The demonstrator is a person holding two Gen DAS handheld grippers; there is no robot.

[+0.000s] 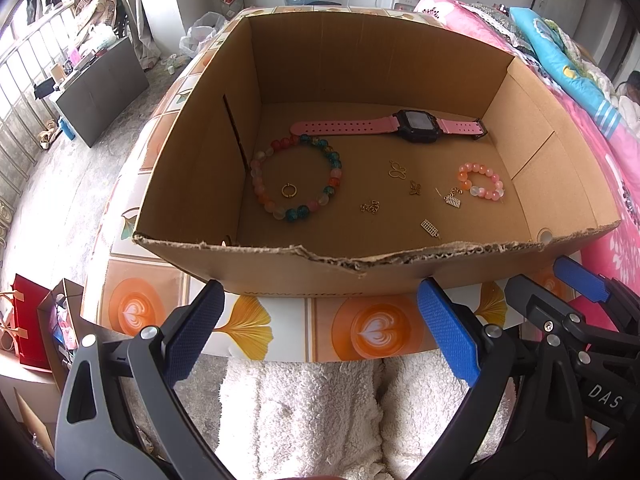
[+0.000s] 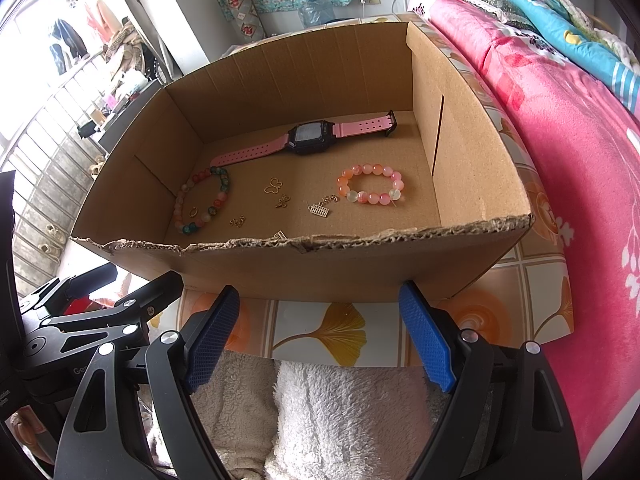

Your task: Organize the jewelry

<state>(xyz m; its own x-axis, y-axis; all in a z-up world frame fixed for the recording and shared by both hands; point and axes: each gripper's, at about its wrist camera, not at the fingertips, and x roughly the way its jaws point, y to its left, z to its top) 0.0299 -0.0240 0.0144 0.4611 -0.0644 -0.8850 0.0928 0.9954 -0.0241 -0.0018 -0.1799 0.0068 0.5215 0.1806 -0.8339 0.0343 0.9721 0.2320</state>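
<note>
From your left wrist camera, you are looking down into an open cardboard box sitting on a patterned table. Your left gripper is hanging in front of the near wall, jaws spread wide and holding nothing. On the box floor are lying a pink watch at the back, a big bead bracelet on the left with a small ring inside its loop, a small pink bracelet on the right, and loose gold charms between them.

From your right wrist camera, your right gripper is also gaping empty below the torn near rim. Whether sorting is starting or finishing, I cannot tell. If reaching in, clear that rim and approach the tiny charms from straight above, narrowing the jaws.
</note>
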